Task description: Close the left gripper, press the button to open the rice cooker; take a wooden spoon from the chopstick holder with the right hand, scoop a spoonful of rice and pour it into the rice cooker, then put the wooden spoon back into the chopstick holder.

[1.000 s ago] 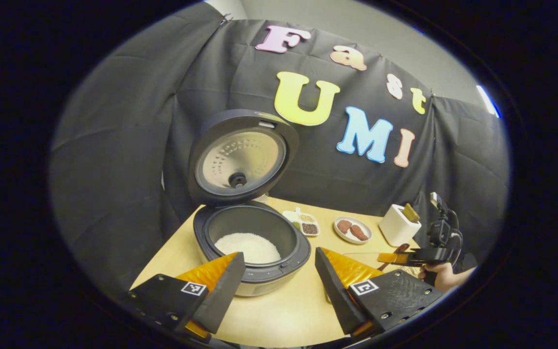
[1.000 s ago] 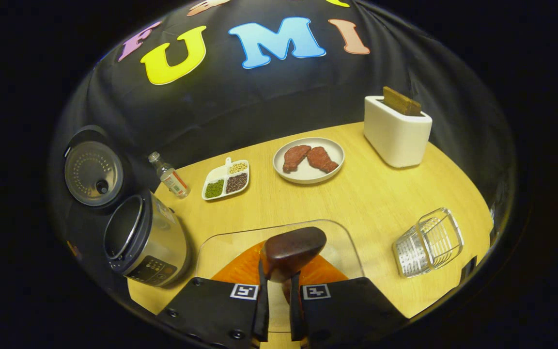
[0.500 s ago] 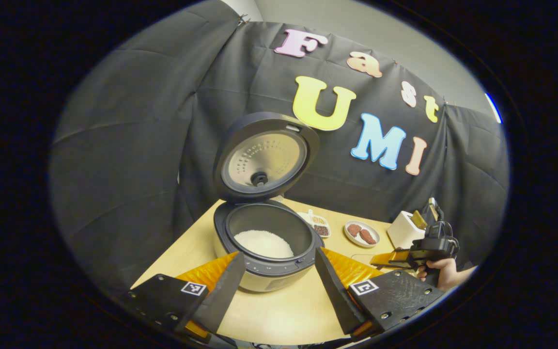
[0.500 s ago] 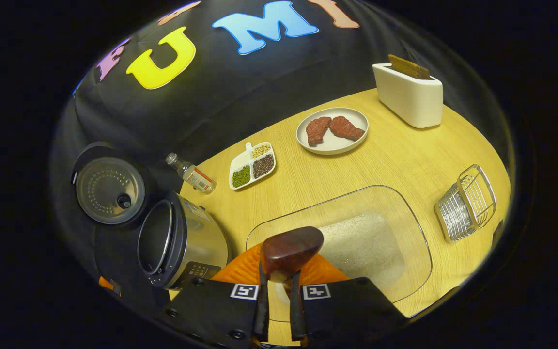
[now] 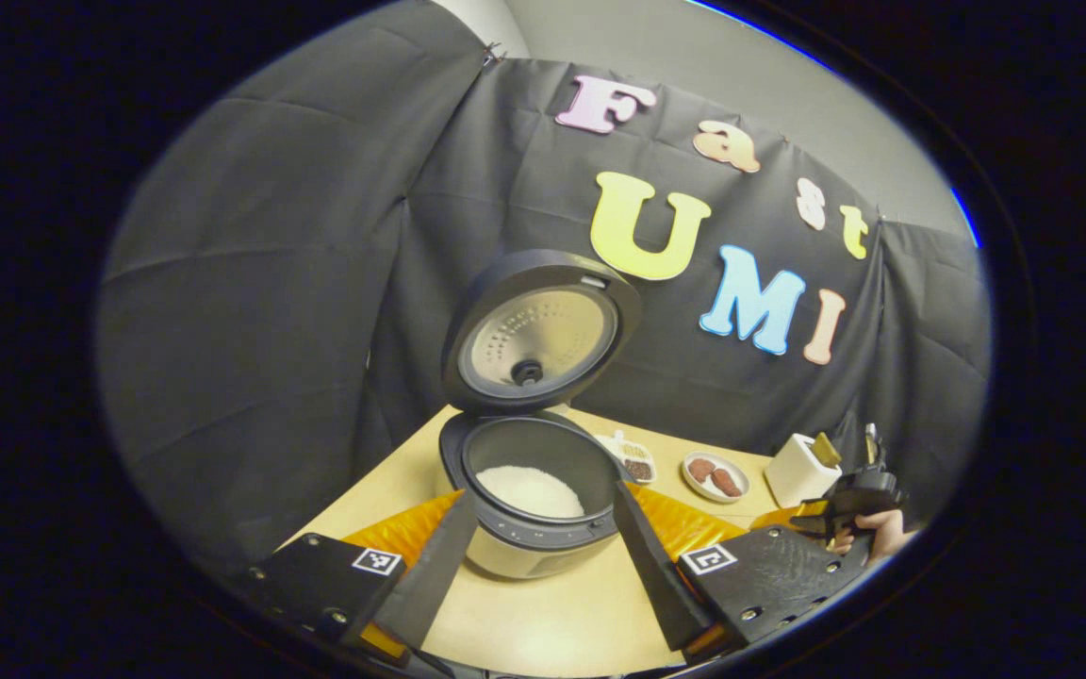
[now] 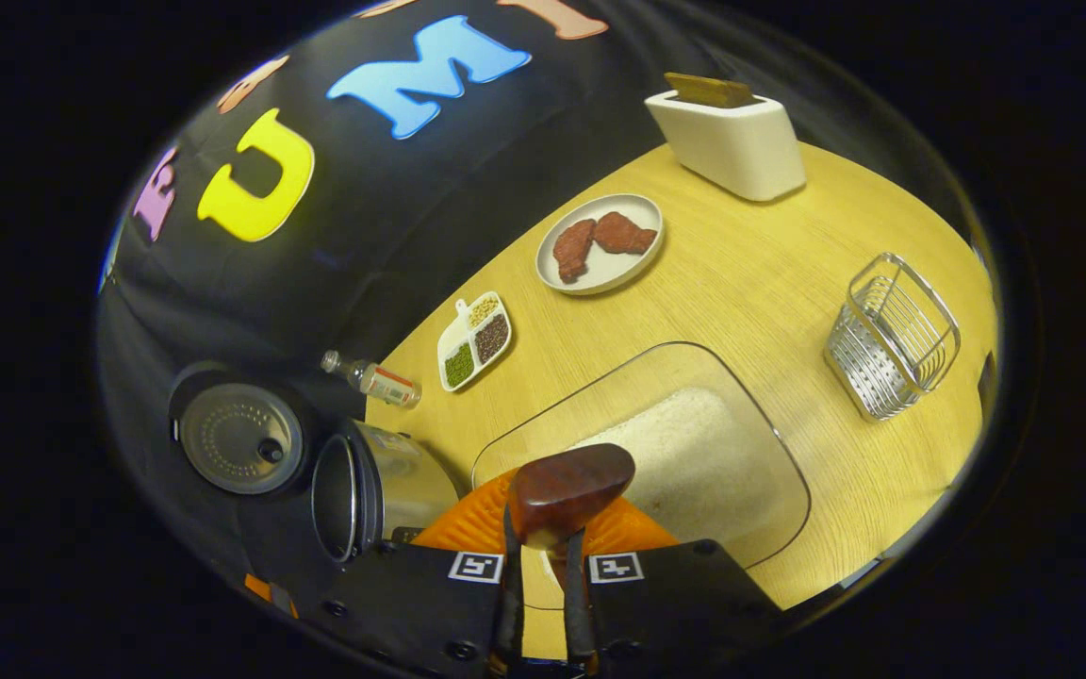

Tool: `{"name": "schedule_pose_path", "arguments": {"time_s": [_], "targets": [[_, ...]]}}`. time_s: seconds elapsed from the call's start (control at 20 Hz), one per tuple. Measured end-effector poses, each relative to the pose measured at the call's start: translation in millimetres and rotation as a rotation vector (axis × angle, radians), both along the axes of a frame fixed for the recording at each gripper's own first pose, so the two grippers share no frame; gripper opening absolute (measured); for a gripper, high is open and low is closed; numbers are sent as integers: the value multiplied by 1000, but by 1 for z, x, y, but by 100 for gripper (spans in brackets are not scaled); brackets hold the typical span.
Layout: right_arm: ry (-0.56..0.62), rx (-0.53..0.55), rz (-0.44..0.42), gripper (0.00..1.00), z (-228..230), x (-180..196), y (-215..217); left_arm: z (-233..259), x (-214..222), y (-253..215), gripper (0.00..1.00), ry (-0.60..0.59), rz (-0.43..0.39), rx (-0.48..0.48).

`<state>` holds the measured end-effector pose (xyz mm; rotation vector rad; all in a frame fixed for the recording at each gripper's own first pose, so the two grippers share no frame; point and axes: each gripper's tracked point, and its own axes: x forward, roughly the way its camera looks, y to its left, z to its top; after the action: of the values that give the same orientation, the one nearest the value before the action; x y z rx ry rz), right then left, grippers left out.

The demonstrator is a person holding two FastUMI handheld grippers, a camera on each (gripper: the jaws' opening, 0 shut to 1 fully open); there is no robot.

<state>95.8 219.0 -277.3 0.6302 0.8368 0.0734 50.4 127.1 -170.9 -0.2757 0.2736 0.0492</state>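
Note:
The rice cooker (image 5: 535, 517) stands with its lid (image 5: 543, 330) up and white rice (image 5: 529, 490) in the pot. My left gripper (image 5: 543, 552) is open in front of it, one finger to each side and nothing between them. In the right gripper view, my right gripper (image 6: 543, 575) is shut on the dark wooden spoon (image 6: 567, 486). The spoon's bowl hangs over the near left end of a glass tray (image 6: 769, 453) holding rice (image 6: 684, 453). The wire chopstick holder (image 6: 892, 335) stands to the right. The open cooker (image 6: 373, 490) is at lower left.
On the wooden table (image 6: 750, 273) sit a plate of meat (image 6: 600, 243), a divided dish of beans (image 6: 474, 339), a small bottle (image 6: 373, 380) lying on its side and a white toaster (image 6: 727, 141). A hand (image 5: 873, 539) holds the right gripper (image 5: 840, 509) at far right.
My left gripper has drawn back from the cooker, which looks smaller. My right gripper, still gripping the spoon, has turned, and more of the tray's rice shows beneath the spoon.

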Motion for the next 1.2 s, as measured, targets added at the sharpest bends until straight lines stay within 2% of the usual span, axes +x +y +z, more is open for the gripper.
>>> {"name": "schedule_pose_path", "arguments": {"time_s": [0.35, 0.55, 0.75, 0.85, 1.2], "targets": [[-22, 126, -117, 19, 23, 6, -44, -1, 2, -14, 91, 1, -34, 29], [-20, 196, -137, 19, 37, 8, -47, -6, -1, -11, 91, -4, -17, 25], [-24, 286, -131, 17, 61, 13, -30, -14, -8, -3, 91, 14, 13, 17], [-17, 329, -118, 19, 73, 18, -15, -20, -11, 3, 91, 27, 35, 24], [-29, 435, 6, 19, 113, 42, 67, -27, -23, 23, 91, 48, 96, 31]]}}
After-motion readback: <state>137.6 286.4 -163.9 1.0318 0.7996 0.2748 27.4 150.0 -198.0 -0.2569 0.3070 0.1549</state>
